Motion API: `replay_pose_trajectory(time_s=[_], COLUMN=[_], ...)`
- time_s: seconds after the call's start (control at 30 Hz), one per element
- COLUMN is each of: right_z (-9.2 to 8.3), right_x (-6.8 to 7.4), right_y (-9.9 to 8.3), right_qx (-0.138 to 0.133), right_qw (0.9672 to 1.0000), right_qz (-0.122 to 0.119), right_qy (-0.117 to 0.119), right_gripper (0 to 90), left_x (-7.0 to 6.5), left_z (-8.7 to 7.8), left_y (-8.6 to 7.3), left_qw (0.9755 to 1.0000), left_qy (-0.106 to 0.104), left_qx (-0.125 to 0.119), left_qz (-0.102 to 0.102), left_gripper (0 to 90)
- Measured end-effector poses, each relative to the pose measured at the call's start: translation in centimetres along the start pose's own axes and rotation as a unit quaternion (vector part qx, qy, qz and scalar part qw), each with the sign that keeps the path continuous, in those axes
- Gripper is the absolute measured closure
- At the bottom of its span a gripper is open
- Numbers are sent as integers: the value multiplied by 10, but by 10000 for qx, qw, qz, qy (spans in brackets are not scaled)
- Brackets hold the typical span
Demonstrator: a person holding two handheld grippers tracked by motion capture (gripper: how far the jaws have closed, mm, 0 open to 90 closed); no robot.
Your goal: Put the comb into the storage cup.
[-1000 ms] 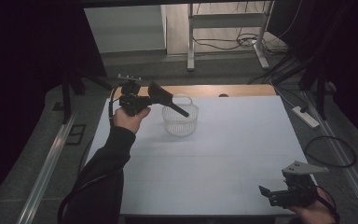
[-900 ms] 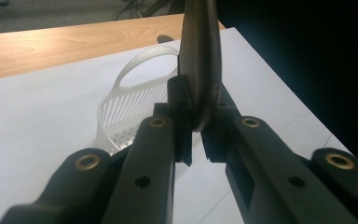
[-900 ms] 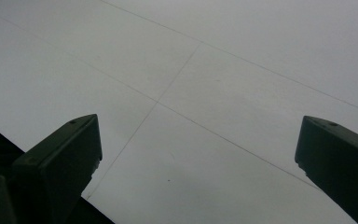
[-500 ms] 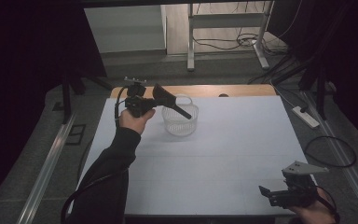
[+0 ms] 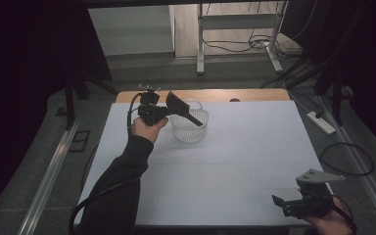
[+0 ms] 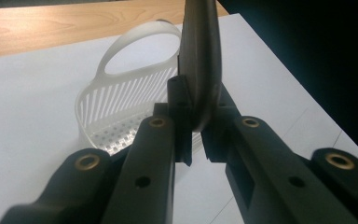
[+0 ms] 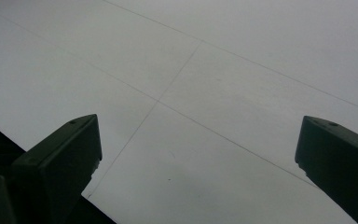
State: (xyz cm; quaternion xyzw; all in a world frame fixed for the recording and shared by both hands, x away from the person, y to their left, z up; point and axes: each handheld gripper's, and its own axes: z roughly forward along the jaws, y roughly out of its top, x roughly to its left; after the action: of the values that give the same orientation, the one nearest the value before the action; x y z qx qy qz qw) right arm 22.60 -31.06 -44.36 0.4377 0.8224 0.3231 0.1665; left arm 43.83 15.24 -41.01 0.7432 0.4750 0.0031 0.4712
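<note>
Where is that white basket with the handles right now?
In the high view the white basket stands on the white sheet near the table's far edge, left of centre, right beside the left gripper holding a dark flat tool over it.

Only the white basket [image 5: 190, 128] obstructs the white table [image 5: 235, 166].

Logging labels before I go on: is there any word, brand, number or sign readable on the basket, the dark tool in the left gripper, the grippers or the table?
None: no readable text in any view.
White basket: plain slotted plastic, no marking.
Dark flat tool held in the left gripper: no label.
Right gripper: no print visible.
White table cover: thin pencil-like lines, no writing.
</note>
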Motion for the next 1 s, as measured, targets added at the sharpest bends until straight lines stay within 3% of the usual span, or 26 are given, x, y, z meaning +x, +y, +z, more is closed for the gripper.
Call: replay_pose_trajectory(time_s=[0.6,1.0], right_z=[1,1], right_x=[-1,-1], right_y=[0,0], right_qx=[25,56], right_qw=[10000,10000], right_qz=[5,29], right_qy=[42,66], right_gripper=[17,18], left_x=[11,27], left_z=[16,18], left_y=[-10,-18], left_qw=[9998,9982], left_qy=[29,-100], left_qx=[40,-74], left_qz=[-200,-595], left_gripper=[832,830])
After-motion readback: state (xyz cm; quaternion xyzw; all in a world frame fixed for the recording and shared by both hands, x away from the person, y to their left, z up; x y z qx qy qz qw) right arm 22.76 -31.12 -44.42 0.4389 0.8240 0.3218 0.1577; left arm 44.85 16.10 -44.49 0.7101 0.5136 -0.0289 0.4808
